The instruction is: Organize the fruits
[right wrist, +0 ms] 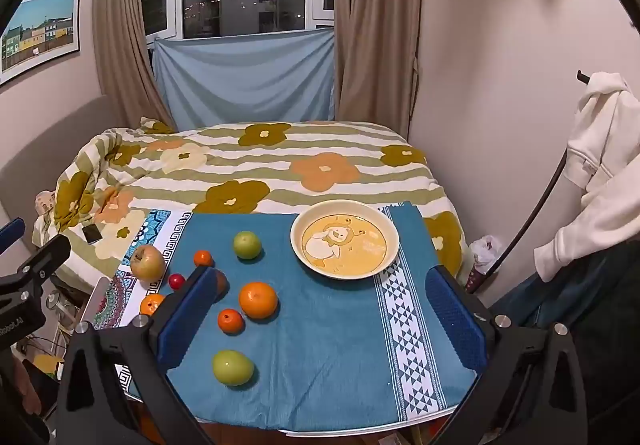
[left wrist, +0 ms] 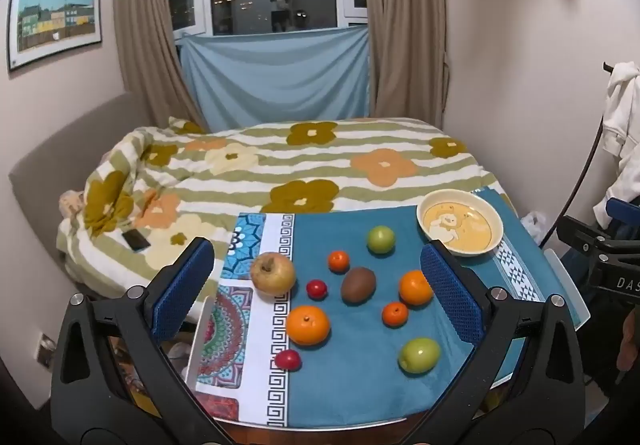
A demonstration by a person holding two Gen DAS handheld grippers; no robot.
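Observation:
Several fruits lie loose on the blue cloth (left wrist: pixel 360 385): a yellowish apple (left wrist: pixel 273 272), two green apples (left wrist: pixel 381 239) (left wrist: pixel 419 355), a kiwi (left wrist: pixel 358 284), a large orange (left wrist: pixel 308 325), another orange (left wrist: pixel 416 287), small tangerines (left wrist: pixel 395 313) and two small red fruits (left wrist: pixel 317 289). An empty cream bowl (left wrist: pixel 460 223) (right wrist: pixel 344 239) stands at the cloth's far right. My left gripper (left wrist: pixel 316 257) hangs open above the fruits and holds nothing. My right gripper (right wrist: pixel 322 277) is open over bare cloth in front of the bowl. Its left finger (right wrist: pixel 188 317) partly hides the kiwi (right wrist: pixel 221 283).
The small table stands against a bed with a flowered blanket (left wrist: pixel 300 165), and a dark phone (left wrist: pixel 136 239) lies on the blanket. White clothing (right wrist: pixel 600 165) hangs at the right. Curtains and a window are behind the bed.

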